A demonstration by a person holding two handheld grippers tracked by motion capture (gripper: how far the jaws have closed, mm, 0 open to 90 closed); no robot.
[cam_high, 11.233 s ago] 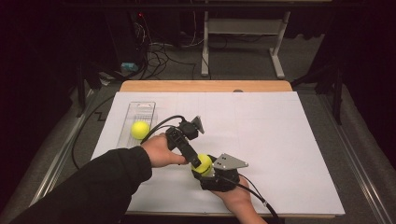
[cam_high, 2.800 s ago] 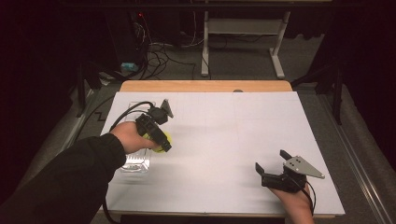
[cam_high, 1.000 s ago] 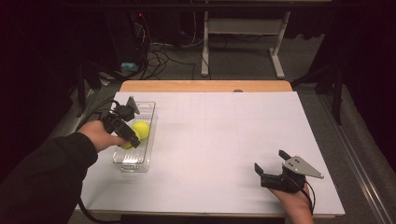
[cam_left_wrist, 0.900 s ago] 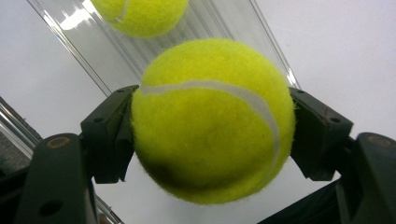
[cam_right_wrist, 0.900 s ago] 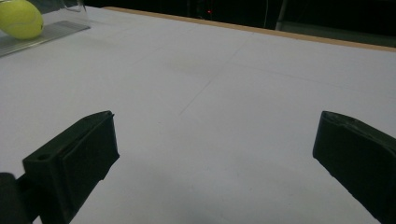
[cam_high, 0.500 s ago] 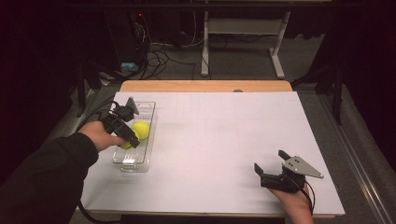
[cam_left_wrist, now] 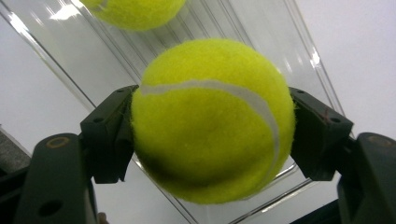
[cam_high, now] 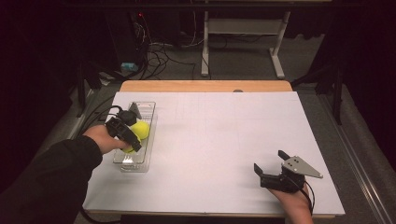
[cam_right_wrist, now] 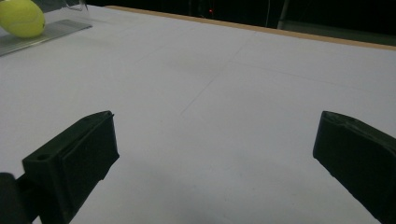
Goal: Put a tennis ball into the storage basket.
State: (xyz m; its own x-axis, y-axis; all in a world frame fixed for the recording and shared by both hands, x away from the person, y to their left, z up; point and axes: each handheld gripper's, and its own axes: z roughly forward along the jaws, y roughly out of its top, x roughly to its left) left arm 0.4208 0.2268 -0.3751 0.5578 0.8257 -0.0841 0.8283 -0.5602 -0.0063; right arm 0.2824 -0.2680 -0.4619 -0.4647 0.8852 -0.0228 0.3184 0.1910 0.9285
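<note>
My left gripper (cam_high: 132,143) is shut on a yellow tennis ball (cam_left_wrist: 212,121), its black pads pressing on both sides of it. It holds this ball (cam_high: 126,150) over the near part of a clear plastic tray (cam_high: 135,164) at the table's left. A second tennis ball (cam_high: 141,129) lies in the tray beside the gripper, and its lower part is at the top of the left gripper view (cam_left_wrist: 135,11). My right gripper (cam_high: 269,161) rests at the front right, open with nothing between its jaws (cam_right_wrist: 215,158).
A white sheet (cam_high: 219,140) covers the table, with a wooden strip (cam_high: 205,86) along the far edge. Cables and desk legs lie on the dark floor beyond. Far off in the right gripper view are the tray (cam_right_wrist: 42,37) and a ball (cam_right_wrist: 21,17).
Since the earliest frames the left gripper has carried the ball from the table's middle to over the tray. In the last second neither hand has visibly moved.
</note>
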